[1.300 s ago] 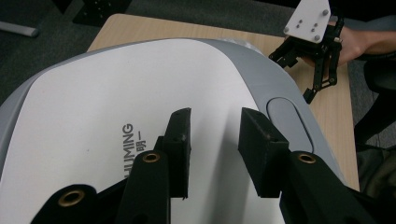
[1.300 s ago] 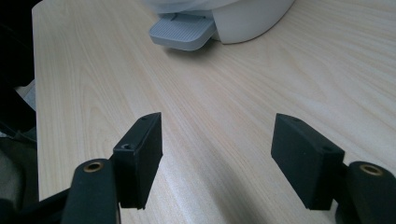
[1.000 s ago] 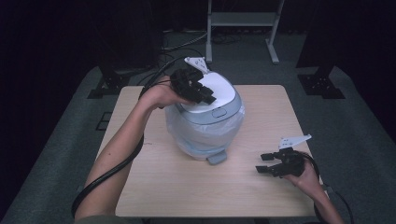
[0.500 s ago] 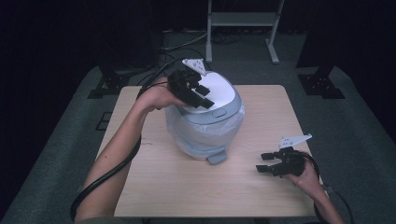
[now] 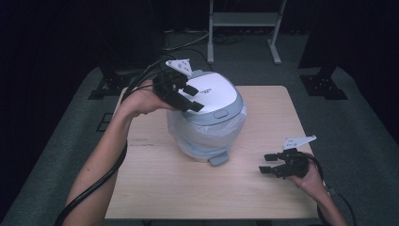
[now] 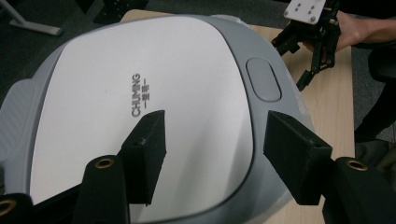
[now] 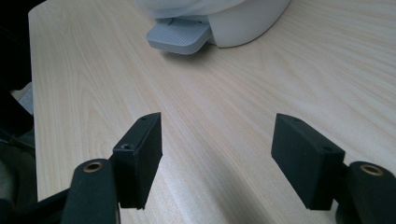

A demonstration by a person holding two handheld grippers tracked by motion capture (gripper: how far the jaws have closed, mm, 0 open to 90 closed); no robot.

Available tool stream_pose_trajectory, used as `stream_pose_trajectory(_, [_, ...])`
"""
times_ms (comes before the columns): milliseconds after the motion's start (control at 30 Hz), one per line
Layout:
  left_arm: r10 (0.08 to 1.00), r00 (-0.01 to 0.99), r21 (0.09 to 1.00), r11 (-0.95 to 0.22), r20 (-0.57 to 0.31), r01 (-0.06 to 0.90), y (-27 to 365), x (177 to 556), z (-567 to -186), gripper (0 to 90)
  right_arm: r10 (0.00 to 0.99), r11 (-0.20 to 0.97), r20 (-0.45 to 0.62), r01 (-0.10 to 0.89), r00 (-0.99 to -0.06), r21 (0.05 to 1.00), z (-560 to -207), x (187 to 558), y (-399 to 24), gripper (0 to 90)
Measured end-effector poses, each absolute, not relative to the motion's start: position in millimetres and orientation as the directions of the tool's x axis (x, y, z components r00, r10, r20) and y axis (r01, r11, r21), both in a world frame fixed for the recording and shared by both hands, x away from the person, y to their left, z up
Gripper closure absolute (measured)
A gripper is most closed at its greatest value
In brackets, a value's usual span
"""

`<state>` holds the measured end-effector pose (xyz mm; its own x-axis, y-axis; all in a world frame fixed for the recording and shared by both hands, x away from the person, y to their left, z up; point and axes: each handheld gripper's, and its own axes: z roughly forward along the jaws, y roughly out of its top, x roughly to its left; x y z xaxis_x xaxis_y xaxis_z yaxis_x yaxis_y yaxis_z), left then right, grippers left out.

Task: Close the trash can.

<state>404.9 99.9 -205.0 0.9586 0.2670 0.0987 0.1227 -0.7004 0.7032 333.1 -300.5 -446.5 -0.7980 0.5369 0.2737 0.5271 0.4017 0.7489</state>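
High view: over the white-lidded, bag-lined grey pedal bin (image 5: 207, 117) at mid-table (image 5: 155, 188), the left claw (image 5: 186, 96) has just opened empty, apparently done with the lid; the right claw (image 5: 273, 165) waits open.

Left gripper (image 5: 194, 98) over the near-left edge of the pedal bin's (image 5: 207, 129) white lid (image 5: 211, 92), jaws just opened, nothing between them. Right gripper (image 5: 269, 163) low over the table (image 5: 155, 188) at the right, jaws apart, empty, well clear of the bin.
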Motion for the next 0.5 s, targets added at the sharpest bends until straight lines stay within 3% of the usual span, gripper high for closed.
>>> stream_pose_trajectory(500, [0.336,0.939,0.718,-0.672,0.078,0.181,143.0,387.7,-218.0,37.1,0.537,0.403,0.271,0.526,-0.799,0.749,-446.1,334.3,-298.7,32.4])
